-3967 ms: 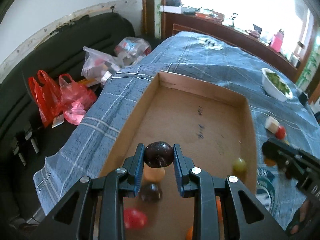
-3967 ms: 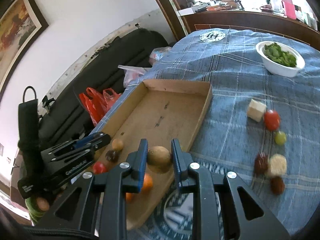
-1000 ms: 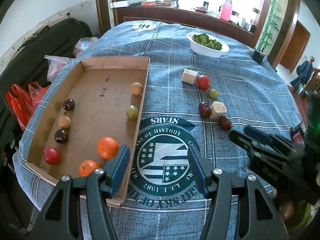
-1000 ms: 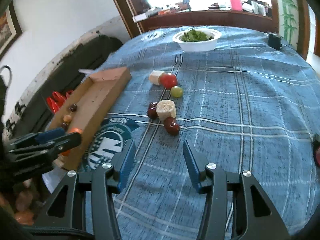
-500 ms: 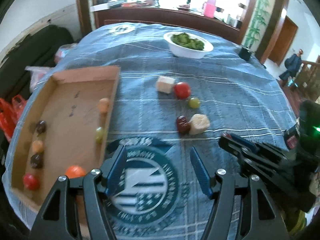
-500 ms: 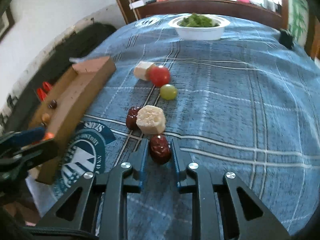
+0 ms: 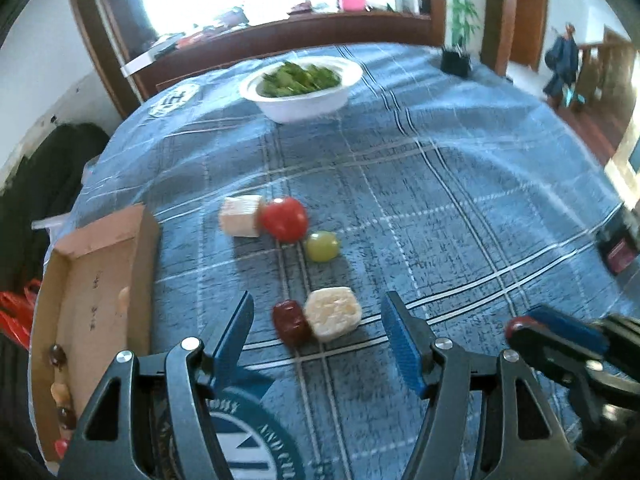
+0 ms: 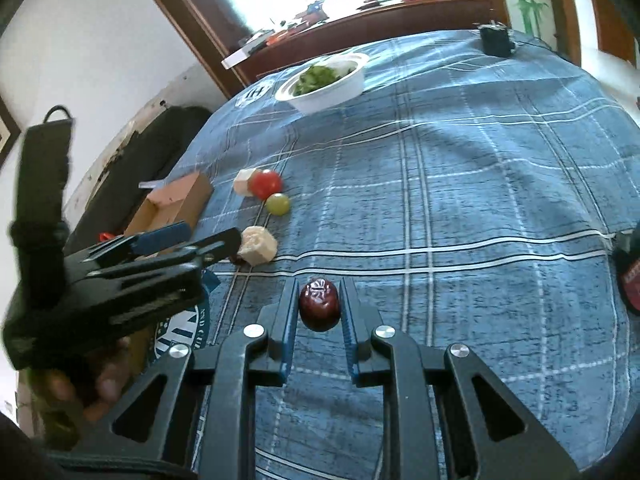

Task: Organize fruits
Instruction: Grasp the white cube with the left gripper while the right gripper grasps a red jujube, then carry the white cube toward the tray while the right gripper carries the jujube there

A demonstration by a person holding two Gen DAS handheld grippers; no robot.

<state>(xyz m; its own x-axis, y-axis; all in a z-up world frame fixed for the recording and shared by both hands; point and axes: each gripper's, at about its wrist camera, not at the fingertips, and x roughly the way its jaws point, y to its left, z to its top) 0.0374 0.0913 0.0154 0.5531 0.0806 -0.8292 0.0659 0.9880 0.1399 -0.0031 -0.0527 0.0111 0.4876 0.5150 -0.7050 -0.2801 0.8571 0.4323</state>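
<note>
My right gripper (image 8: 319,306) is shut on a dark red date (image 8: 320,309), lifted above the blue plaid cloth. My left gripper (image 7: 318,330) is open and empty, its jaws on either side of another dark red date (image 7: 291,322) and a pale round slice (image 7: 333,318) that touch each other on the cloth. Beyond them lie a red tomato (image 7: 284,219), a green grape (image 7: 321,245) and a pale cube (image 7: 241,215). The cardboard tray (image 7: 138,256) at the left holds several small fruits along its left wall.
A white bowl of greens (image 7: 301,87) stands at the far side of the table. A dark box (image 7: 456,60) sits at the far right edge. A round printed mat (image 7: 256,432) lies under my left gripper. Red bags (image 7: 16,312) lie off the table's left edge.
My right gripper has closed on the date and lifted it off the cloth. My left gripper has moved forward and right from the tray to the loose fruits, still open.
</note>
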